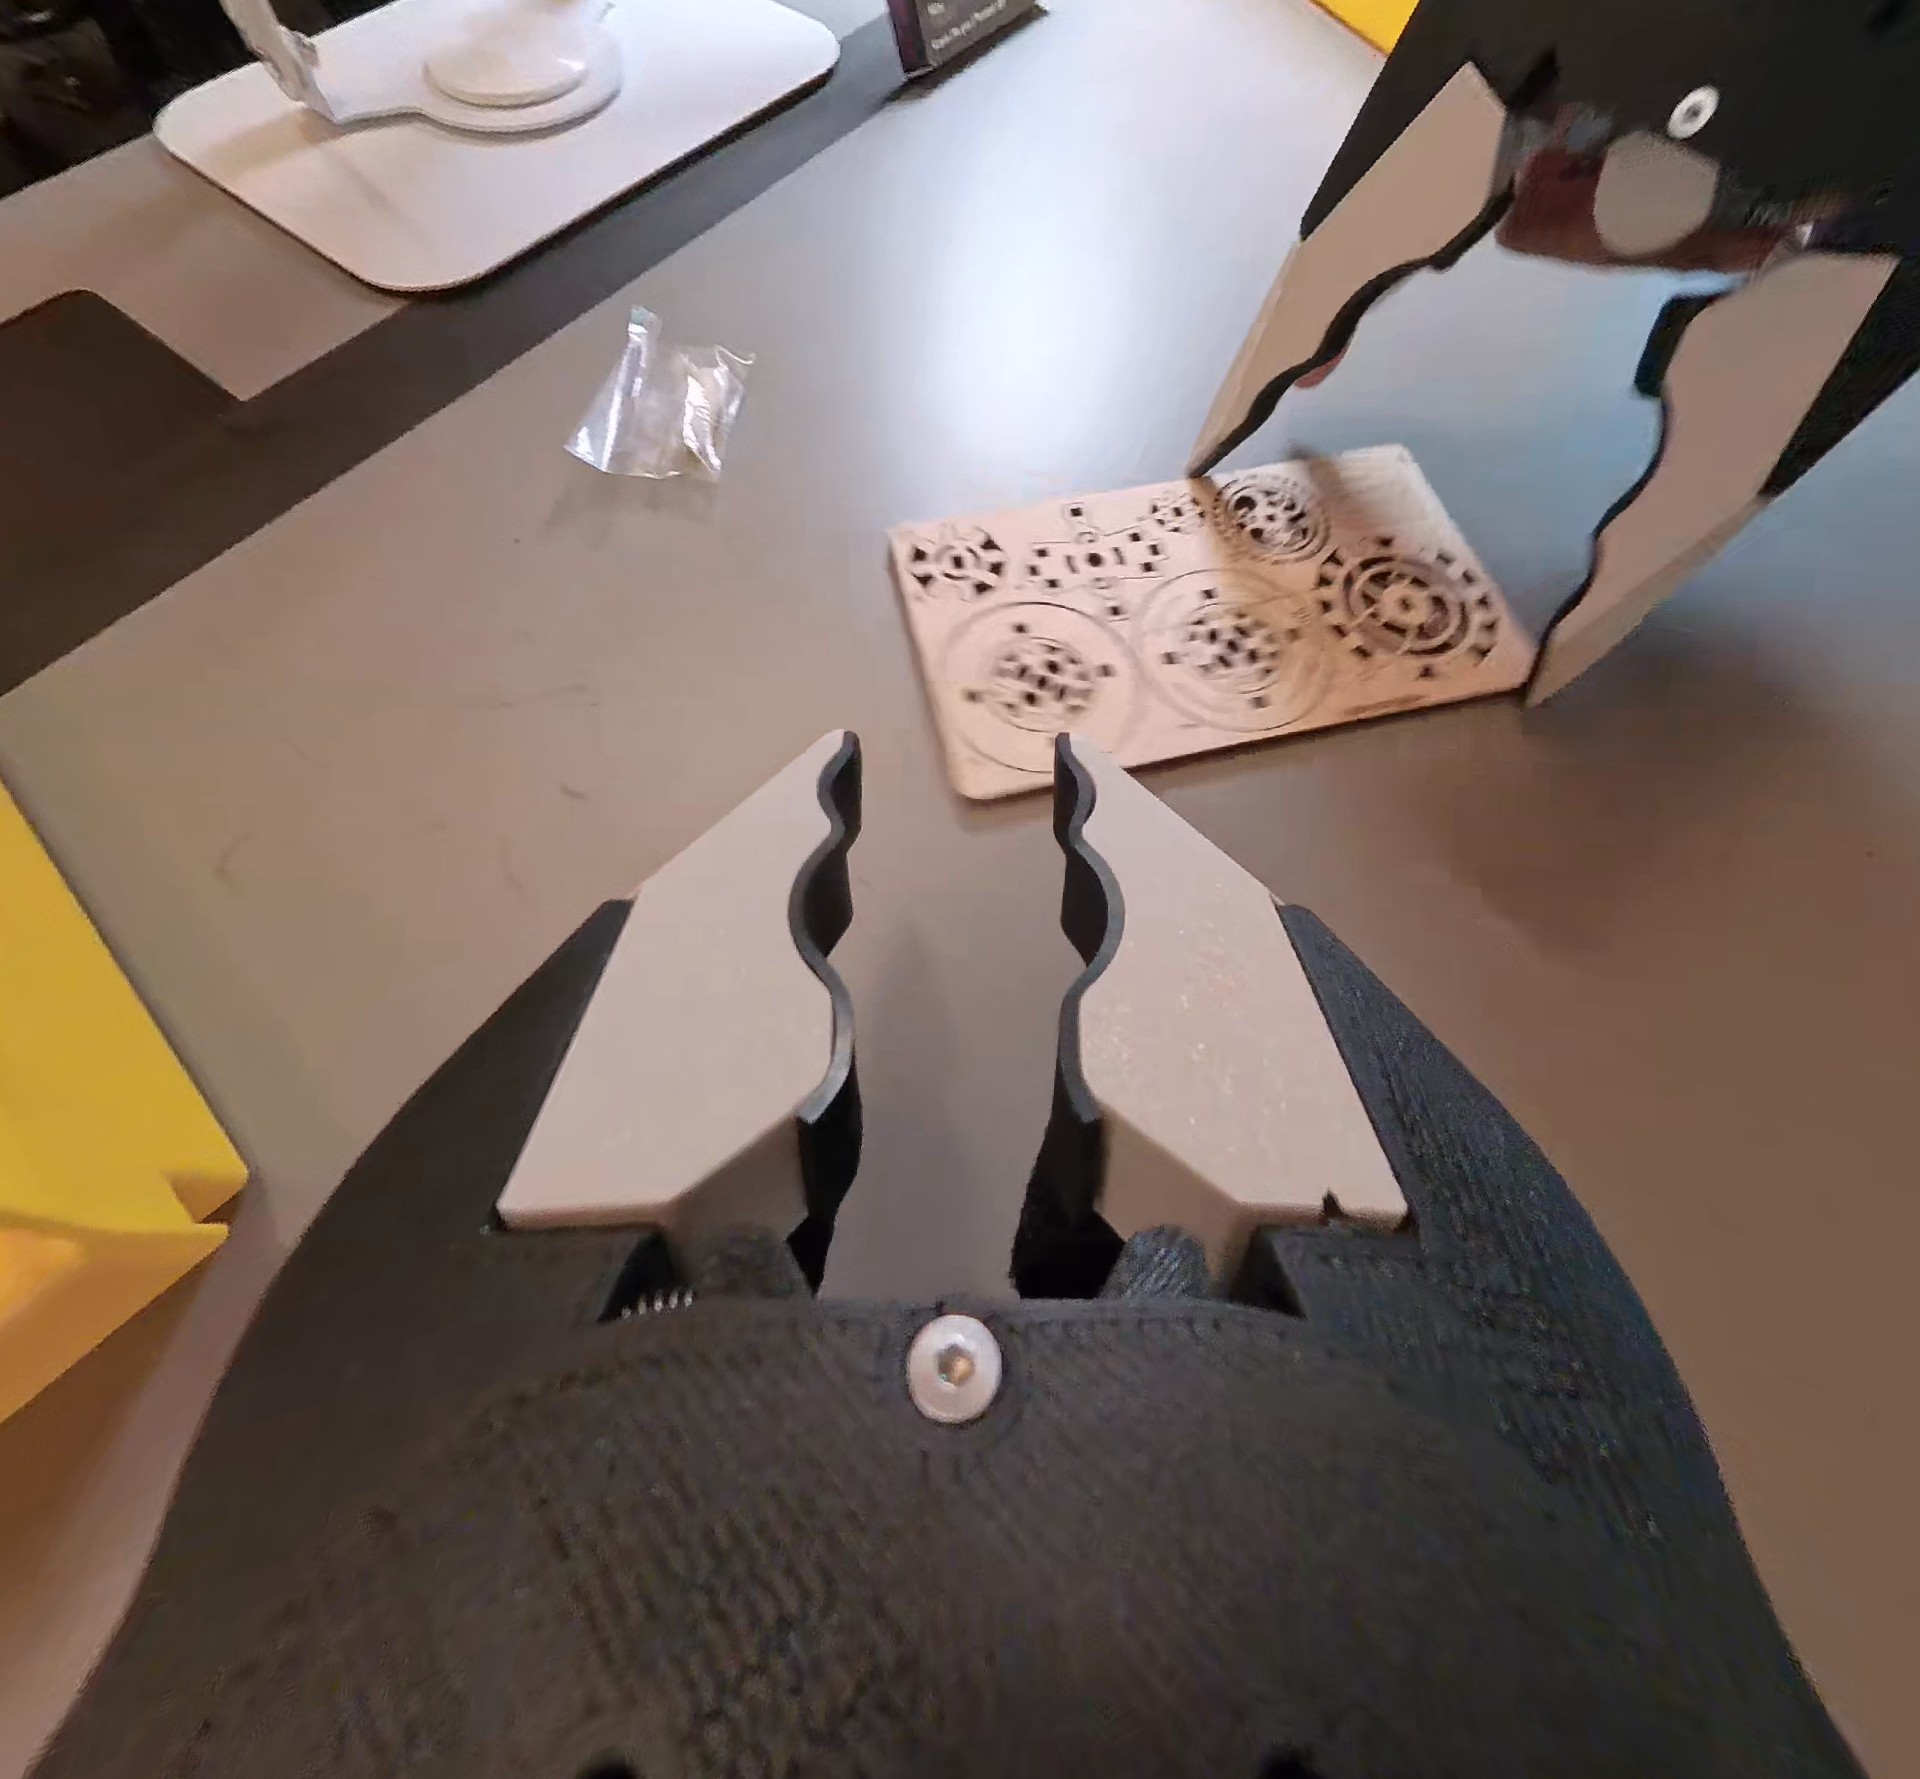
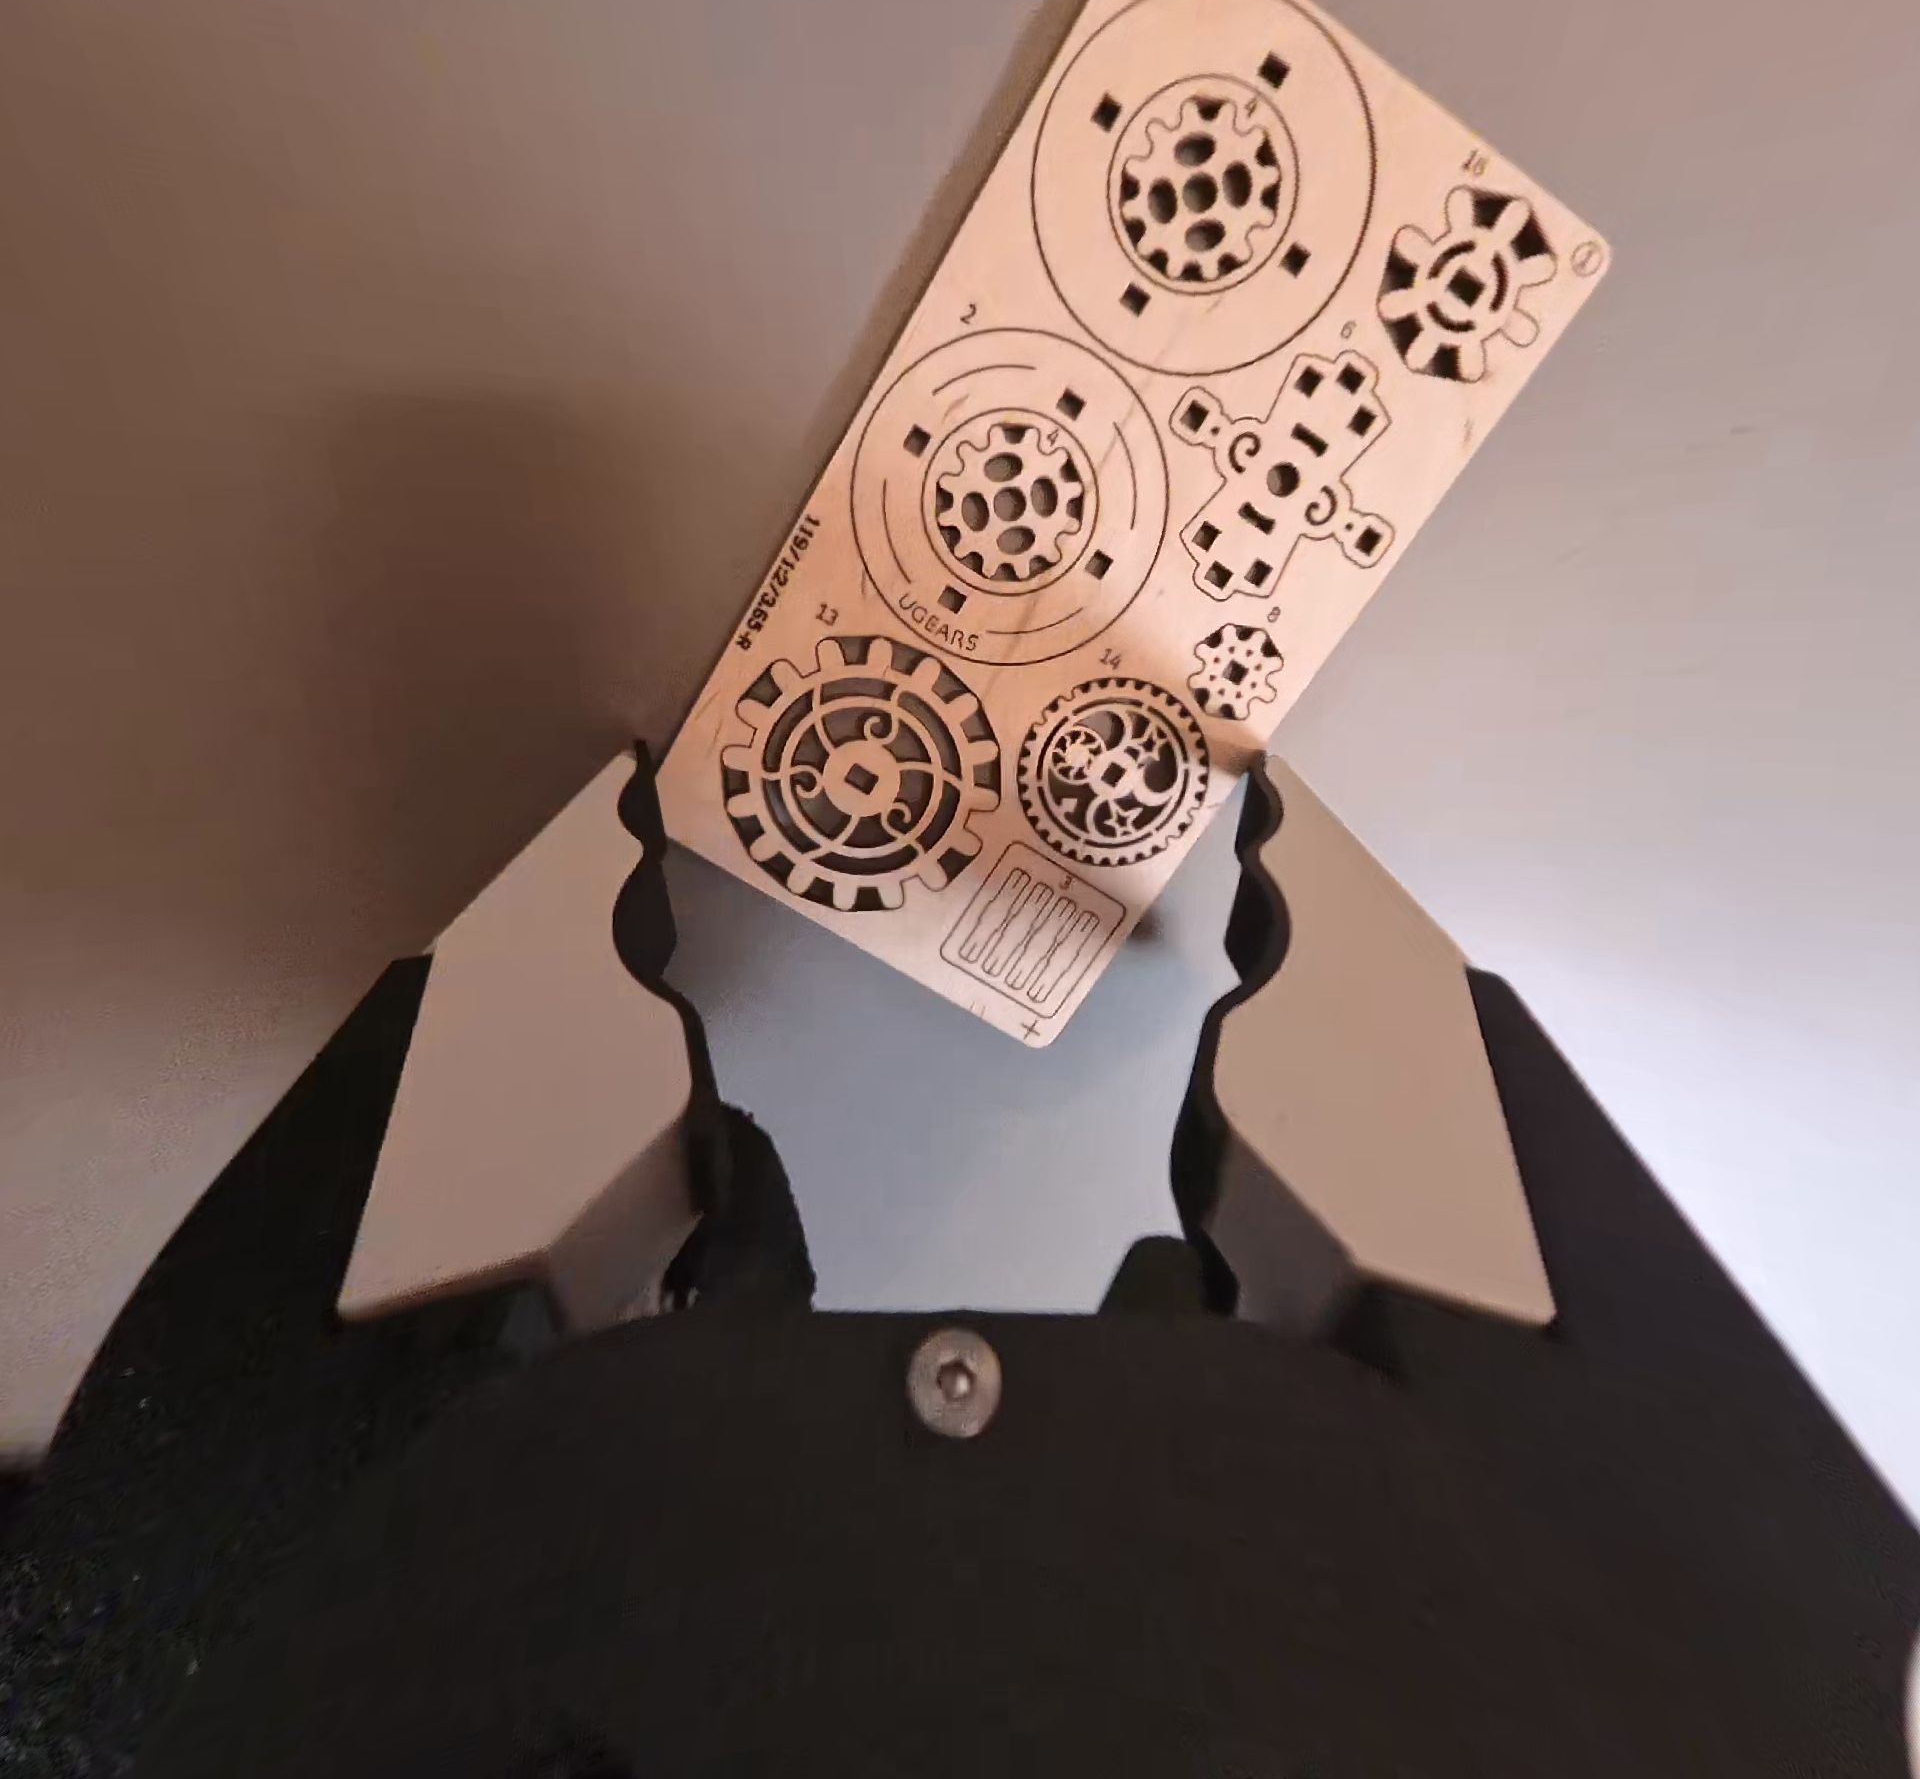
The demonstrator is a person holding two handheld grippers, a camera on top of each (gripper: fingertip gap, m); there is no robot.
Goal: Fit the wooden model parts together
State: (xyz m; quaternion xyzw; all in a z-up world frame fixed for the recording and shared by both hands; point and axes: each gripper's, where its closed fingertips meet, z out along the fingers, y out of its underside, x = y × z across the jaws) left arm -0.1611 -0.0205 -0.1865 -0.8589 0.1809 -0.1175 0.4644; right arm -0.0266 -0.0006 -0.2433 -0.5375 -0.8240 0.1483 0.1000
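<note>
- The laser-cut wooden sheet [image 2: 1132, 482] lies flat on the grey worktop [image 1: 520, 690], its parts not yet pressed out.
- Right tool [image 2: 945, 773], jaws wide, straddles its near end, probably to grip it.
- Left tool [image 1: 956, 753] waits beside, half-open, empty.

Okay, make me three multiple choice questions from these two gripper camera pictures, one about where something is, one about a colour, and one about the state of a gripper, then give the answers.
1. Where does the wooden sheet lie?
A. flat on the grey table
B. on the white stand base
C. inside the plastic bag

2. What colour is the surface at the table's left edge?
A. red
B. yellow
C. green

3. How does the right gripper stand?
A. shut on the sheet
B. shut on nothing
C. open over the sheet's near end

Answers:
1 A, the sheet lies flat on bare table, apart from the white stand base and the clear plastic bag.
2 B, it is plainly yellow.
3 C, both fingers are wide apart either side of the sheet.
</note>
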